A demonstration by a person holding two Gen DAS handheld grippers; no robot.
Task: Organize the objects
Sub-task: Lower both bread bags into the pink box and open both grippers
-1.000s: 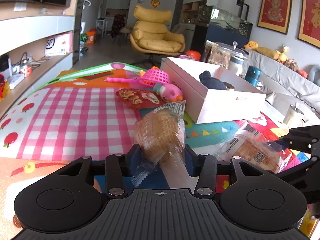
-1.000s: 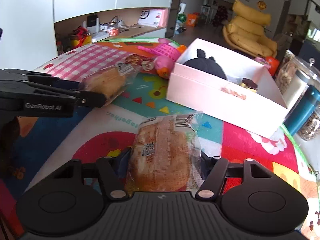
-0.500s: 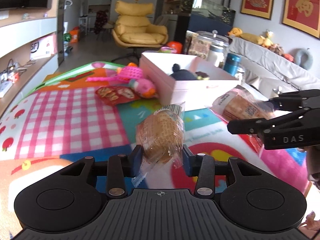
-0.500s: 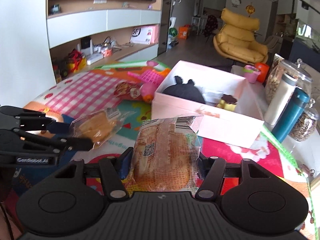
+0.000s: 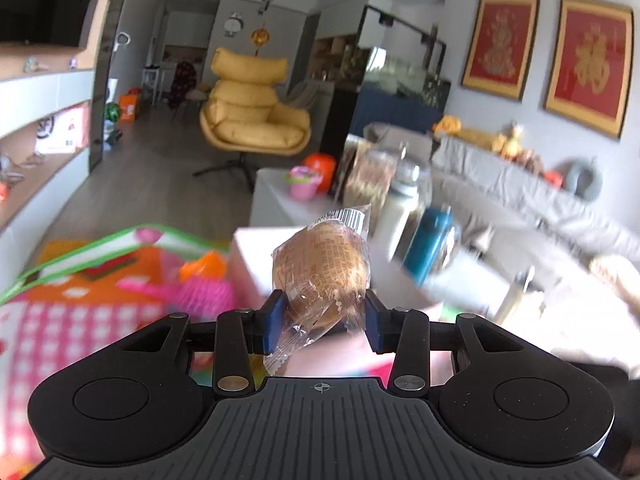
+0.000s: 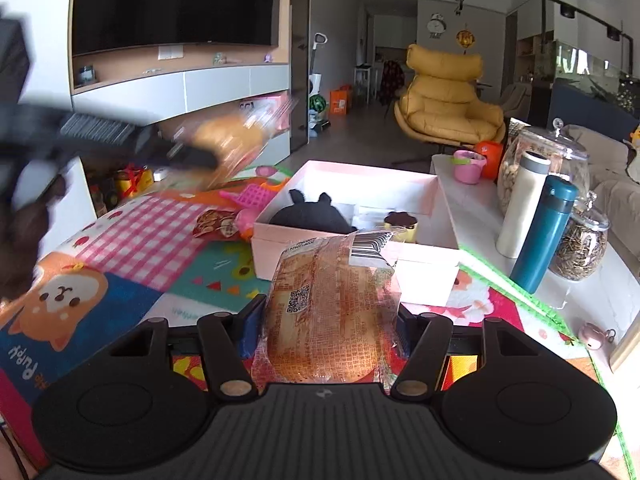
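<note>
Aloft, both hands loaded.
Left gripper jaws clenched on round bun; right gripper jaws clamping flat bread pack near white box.

Left gripper raised, blue pads clamped on a wrapped bun; right gripper, angled downward, grips a bread pack.

Two wrapped breads: a round bun between the left fingers and a flat loaf between the right fingers. Ahead of the right fingers stands one white box. Right of them are two flasks and two glass jars.
</note>
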